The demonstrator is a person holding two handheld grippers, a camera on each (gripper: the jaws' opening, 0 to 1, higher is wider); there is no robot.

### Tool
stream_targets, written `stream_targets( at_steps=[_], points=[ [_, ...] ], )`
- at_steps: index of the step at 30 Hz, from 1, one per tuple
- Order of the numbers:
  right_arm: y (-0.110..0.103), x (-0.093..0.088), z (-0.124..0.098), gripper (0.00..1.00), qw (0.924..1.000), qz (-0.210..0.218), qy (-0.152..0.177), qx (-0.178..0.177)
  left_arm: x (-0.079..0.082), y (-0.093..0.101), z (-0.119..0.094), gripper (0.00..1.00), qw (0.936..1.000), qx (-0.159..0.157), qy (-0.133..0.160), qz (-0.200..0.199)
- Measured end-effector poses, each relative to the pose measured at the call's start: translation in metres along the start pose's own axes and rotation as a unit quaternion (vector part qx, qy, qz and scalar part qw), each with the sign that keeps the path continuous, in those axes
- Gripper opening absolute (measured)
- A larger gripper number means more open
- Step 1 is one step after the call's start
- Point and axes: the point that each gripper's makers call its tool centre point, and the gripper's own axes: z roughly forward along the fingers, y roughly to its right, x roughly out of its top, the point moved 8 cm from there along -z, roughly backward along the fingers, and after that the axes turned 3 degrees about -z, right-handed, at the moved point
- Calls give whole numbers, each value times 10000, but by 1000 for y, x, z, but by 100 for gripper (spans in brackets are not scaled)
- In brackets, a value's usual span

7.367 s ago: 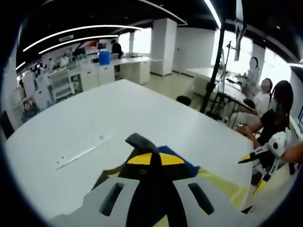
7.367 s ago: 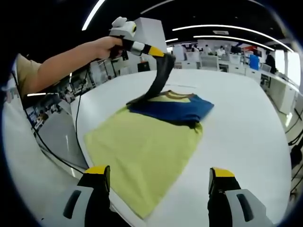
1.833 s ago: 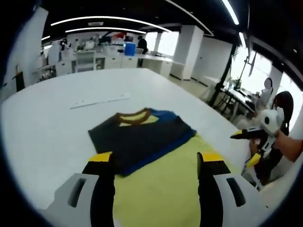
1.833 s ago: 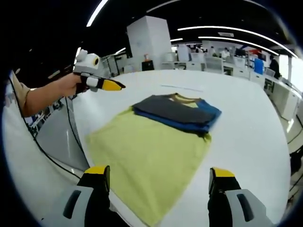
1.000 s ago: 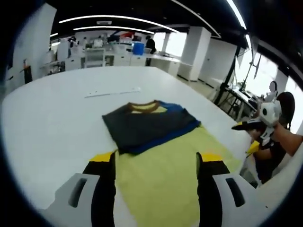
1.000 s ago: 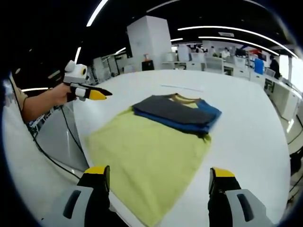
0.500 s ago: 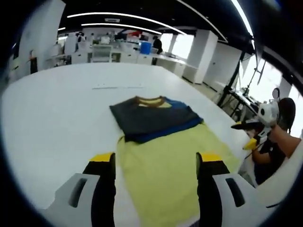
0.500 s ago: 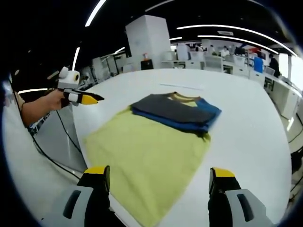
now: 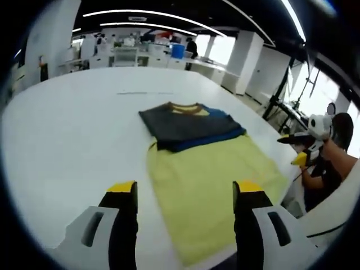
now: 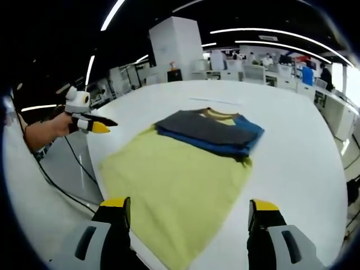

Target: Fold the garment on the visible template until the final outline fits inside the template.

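Between folds, by the look of it: garment (image 9: 191,126) lying folded at the far end of the yellow template (image 9: 216,191) on the white table (image 9: 67,129), dark grey panel uppermost, blue layer showing under it along the near edge and one side, brown-and-yellow collar at the far edge. Far edge apparently running past the template's far end, though hard to say at this angle, so probably one more fold left to bring the outline inside. Calls for reaching forward to the far, collar edge with both tools, pinching the stacked layers together and drawing them toward the near side without dragging the template. Left gripper (image 9: 184,194) spread wide and empty, hovering over the near part of the template, well short of the cloth. Right gripper (image 10: 190,211) likewise parted with nothing between the jaws, over the template's near end, garment (image 10: 211,133) well beyond the tips. Neither tool touching fabric.
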Motion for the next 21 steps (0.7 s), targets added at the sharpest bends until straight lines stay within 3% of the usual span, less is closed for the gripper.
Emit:
stream_targets(
  at_steps=[21],
  points=[
    [1, -17, -3, 85, 9998, 137, -161, -50, -29, -5, -5, 62, 9991, 3, -419, -114]
  ],
)
